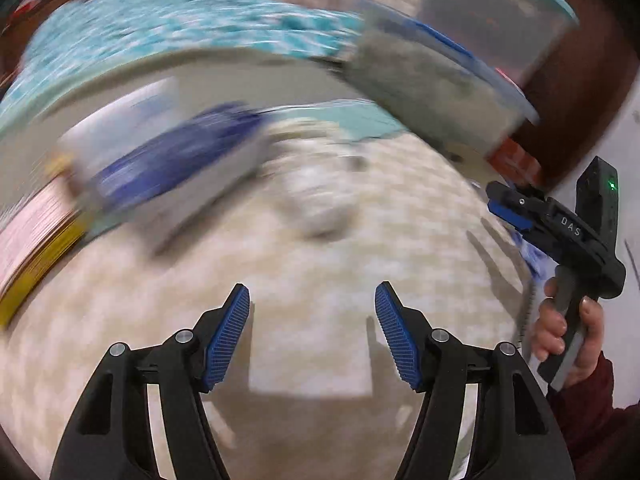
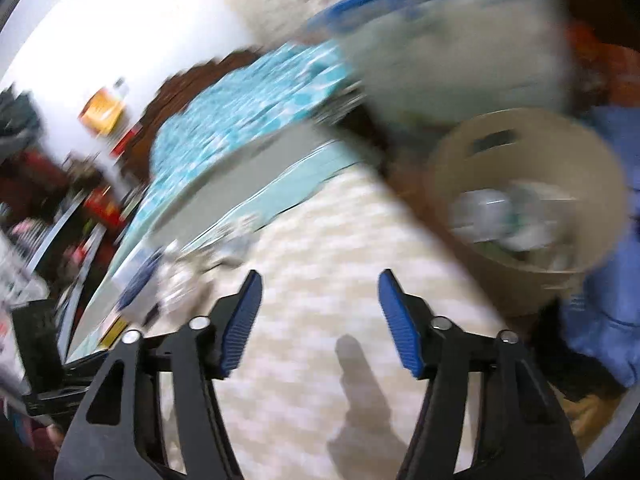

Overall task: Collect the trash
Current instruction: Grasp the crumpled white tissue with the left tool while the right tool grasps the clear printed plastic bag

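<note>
Both views are motion-blurred. My left gripper (image 1: 312, 300) is open and empty above a beige checkered cloth (image 1: 320, 280). Ahead of it lie a pale crumpled piece of trash (image 1: 320, 200) and a white and blue box (image 1: 180, 168). My right gripper (image 2: 320, 292) is open and empty over the same cloth (image 2: 320, 248). A tan round bin (image 2: 524, 208) with pale trash inside stands to its right. The right gripper also shows at the right edge of the left wrist view (image 1: 508, 204), held in a hand.
A teal patterned bedspread (image 1: 160, 28) lies beyond the cloth. A large clear tub with a blue rim (image 1: 440, 80) stands at the back right. Pink and yellow items (image 1: 36, 240) lie at the left. Blue fabric (image 2: 612, 280) lies right of the bin.
</note>
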